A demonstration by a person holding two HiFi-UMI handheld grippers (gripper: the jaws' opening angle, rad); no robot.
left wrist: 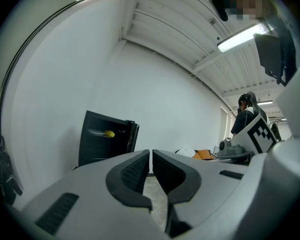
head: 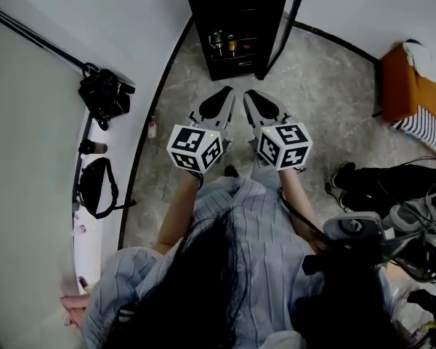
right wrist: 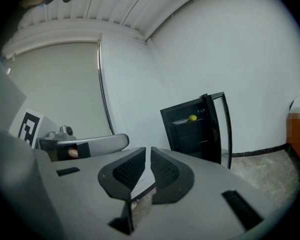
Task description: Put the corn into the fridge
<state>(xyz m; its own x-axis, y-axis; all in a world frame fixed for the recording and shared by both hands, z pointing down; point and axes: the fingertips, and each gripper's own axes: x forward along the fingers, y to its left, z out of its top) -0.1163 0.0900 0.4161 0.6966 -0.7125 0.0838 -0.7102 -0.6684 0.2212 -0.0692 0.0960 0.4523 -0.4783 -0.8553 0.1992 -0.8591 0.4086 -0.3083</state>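
Note:
A black fridge (head: 236, 20) stands ahead on the floor with its door (head: 287, 20) swung open to the right. Yellow corn (left wrist: 109, 133) lies on a plate on the upper shelf inside the fridge (left wrist: 102, 144); the right gripper view shows the same corn (right wrist: 192, 117) in the fridge (right wrist: 190, 134). My left gripper (head: 221, 100) and right gripper (head: 256, 100) are side by side, pointing at the fridge from a distance. The left gripper (left wrist: 151, 159) is shut with nothing held. The right gripper (right wrist: 148, 156) is shut and holds nothing either.
Bottles (head: 225, 43) sit on a lower fridge shelf. A black bag (head: 105, 93) and a second bag (head: 94, 184) lie by the left wall, a small bottle (head: 152, 128) on the floor. An orange seat (head: 407, 82) and equipment (head: 392, 231) stand right. Another person (left wrist: 247, 111) stands beyond.

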